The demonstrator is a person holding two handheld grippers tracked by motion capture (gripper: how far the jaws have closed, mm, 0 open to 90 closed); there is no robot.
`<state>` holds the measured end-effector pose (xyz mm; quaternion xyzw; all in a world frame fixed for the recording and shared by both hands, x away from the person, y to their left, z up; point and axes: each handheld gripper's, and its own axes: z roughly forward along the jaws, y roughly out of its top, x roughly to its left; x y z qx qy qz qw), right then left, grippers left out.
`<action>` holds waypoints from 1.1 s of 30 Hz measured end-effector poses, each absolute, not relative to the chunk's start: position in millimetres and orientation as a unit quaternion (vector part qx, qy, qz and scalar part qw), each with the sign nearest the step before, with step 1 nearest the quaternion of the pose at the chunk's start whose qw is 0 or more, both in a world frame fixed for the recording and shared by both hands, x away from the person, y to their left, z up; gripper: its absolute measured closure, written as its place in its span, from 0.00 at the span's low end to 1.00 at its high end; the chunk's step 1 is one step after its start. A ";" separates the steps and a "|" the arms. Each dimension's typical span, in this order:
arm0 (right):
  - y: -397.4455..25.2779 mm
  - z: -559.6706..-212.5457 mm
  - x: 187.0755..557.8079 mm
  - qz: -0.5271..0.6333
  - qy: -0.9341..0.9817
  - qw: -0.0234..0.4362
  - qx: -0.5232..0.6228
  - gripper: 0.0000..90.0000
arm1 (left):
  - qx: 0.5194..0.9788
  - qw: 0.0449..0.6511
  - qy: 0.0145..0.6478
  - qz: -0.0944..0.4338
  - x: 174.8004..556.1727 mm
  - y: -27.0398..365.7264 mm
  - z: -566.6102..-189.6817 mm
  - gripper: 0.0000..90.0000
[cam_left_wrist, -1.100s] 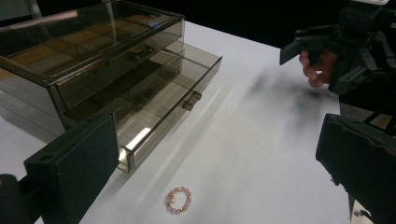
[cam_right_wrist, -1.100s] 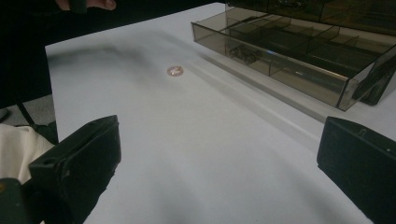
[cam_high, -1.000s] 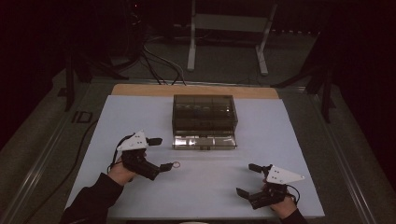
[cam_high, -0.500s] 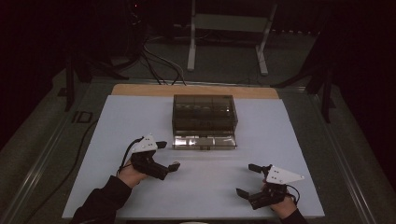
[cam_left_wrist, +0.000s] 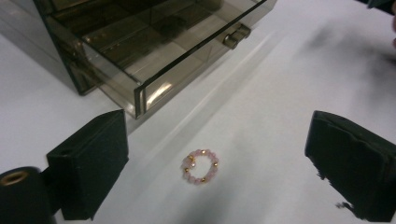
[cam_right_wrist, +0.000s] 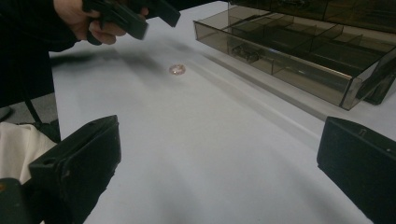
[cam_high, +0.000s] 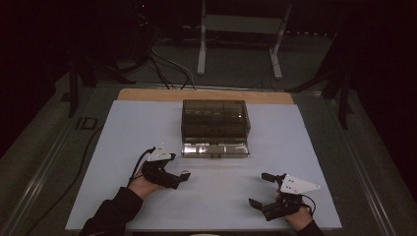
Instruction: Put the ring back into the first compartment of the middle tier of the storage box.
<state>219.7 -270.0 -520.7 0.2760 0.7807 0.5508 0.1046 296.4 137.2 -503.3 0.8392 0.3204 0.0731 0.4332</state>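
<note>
Forward since a moment ago, the left gripper (cam_left_wrist: 215, 163) holds its jaws wide around the bead ring (cam_left_wrist: 200, 166), untouched.

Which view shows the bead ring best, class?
The left gripper view: the ring lies close between open jaws, pink and gold beads distinct. The right gripper view shows a small pink blur; the high view, a faint speck.

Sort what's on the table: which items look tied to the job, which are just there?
Likely in play:
- pink beaded ring, lying on the white table between the open jaws of the left hand-held gripper
- smoked plastic drawer box, its bottom drawer pulled out
- right hand-held gripper, open, holding nothing

Just there:
- cables on the floor
- metal stand behind the table
</note>
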 end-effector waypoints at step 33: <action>-269.8 -520.8 219.5 0.549 0.783 0.103 0.274 0.00 | 0.859 0.363 0.347 0.096 301.7 129.2 -528.1 0.82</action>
